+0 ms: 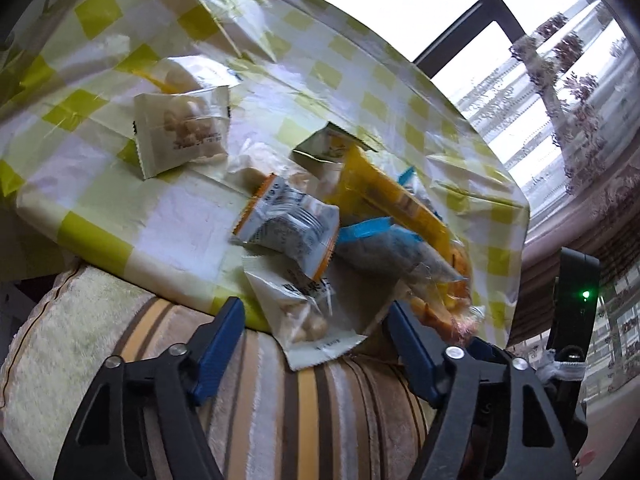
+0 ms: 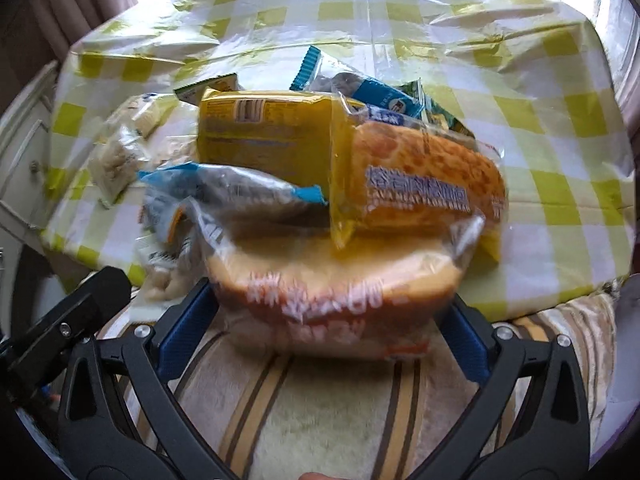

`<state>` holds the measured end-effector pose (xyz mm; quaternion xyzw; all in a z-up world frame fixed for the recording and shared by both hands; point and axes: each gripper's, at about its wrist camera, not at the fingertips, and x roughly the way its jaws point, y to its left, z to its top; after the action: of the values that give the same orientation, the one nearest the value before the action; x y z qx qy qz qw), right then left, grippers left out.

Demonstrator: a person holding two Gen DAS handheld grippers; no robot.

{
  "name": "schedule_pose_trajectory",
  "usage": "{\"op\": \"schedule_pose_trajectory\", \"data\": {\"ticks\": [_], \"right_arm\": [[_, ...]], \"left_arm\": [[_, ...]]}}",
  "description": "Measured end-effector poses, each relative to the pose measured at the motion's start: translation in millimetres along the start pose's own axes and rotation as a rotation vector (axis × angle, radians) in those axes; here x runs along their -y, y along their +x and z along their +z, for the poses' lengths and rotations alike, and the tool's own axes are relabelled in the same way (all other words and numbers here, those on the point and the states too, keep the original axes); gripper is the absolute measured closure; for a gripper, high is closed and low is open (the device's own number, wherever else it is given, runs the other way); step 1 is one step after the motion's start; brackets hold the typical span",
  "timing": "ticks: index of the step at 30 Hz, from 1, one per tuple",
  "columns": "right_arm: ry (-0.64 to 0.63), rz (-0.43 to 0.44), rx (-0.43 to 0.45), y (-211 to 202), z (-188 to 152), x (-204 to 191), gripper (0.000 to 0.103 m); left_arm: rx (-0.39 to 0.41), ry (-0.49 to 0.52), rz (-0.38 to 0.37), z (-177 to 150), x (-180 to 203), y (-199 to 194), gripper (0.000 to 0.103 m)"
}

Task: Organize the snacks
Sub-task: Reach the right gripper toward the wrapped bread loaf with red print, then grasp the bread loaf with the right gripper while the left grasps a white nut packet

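A heap of snack packets lies at the near edge of the table with the yellow-check cloth (image 1: 180,220). In the left wrist view a white nut packet (image 1: 308,312) overhangs that edge. It sits between the blue pads of my left gripper (image 1: 315,306), which do not press it. Behind it lie a silver, orange-edged packet (image 1: 288,228) and a yellow packet (image 1: 384,196). In the right wrist view a wrapped pale loaf with red lettering (image 2: 332,292) fills the gap of my right gripper (image 2: 331,294). The loaf is blurred, the fingers sharp, and no grip shows.
A striped cushion (image 1: 280,400) lies just below the table edge under both grippers. A brown-crusted bread pack (image 2: 420,176) and blue-edged packets (image 2: 224,192) are stacked behind the loaf. Small white packets (image 1: 180,136) lie apart on the cloth. Window and curtain (image 1: 568,92) stand beyond.
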<state>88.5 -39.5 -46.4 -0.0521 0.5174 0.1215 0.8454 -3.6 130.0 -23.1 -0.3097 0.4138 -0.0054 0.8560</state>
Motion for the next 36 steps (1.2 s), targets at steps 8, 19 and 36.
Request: {"op": "schedule_pose_trajectory", "data": {"ticks": [8,19,36], "right_arm": [[0.047,0.017,0.02,-0.1,-0.3,8.0,0.008],[0.132,0.076,0.034,-13.8,-10.6,37.6,0.018],[0.1,0.141,0.142,-68.7,-31.9,56.3,0.018]], "left_arm": [[-0.054,0.025,0.084,1.9,7.2,14.2,0.033],[-0.088,0.107,0.16,6.4,19.4,31.9,0.038],[-0.075,0.278,0.245,-5.3,49.0,40.3,0.066]]}}
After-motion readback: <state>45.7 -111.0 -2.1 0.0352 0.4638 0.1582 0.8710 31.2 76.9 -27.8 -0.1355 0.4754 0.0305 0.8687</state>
